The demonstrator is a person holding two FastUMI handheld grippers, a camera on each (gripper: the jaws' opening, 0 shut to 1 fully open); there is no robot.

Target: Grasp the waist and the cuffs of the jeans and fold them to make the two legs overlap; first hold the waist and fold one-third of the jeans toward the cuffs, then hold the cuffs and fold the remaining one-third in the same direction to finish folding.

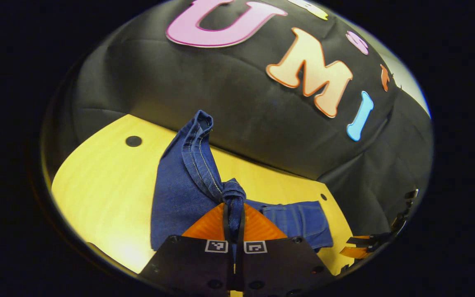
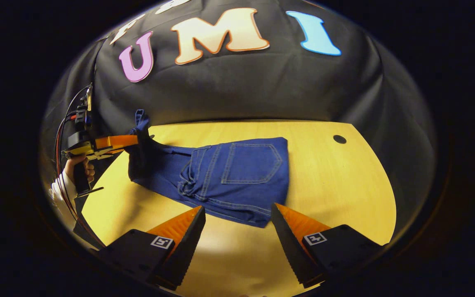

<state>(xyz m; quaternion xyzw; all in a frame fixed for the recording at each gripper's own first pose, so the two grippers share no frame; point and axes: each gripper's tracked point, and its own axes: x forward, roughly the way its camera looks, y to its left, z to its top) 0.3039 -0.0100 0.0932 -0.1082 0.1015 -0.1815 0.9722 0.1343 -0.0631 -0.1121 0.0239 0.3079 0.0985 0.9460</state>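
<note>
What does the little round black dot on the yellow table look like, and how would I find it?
Start at the yellow wooden table in front of the black cloth wall. Blue jeans lie across its middle, back pocket up. Go past their folded edge toward the bare far corner: the black dot sits there, flat, round and dark, apart from the cloth.

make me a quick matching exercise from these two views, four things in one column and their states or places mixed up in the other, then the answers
Column one:
1. left tongs
2. right tongs
3. jeans
4. round hole

Column two:
a. open, hovering over the table's near edge
b. in the tabletop, right of the denim in the right gripper view
c. shut on a bunched piece of denim, lifted
d. partly flat on the table, back pocket up

Pairs: 1-c, 2-a, 3-d, 4-b
</note>
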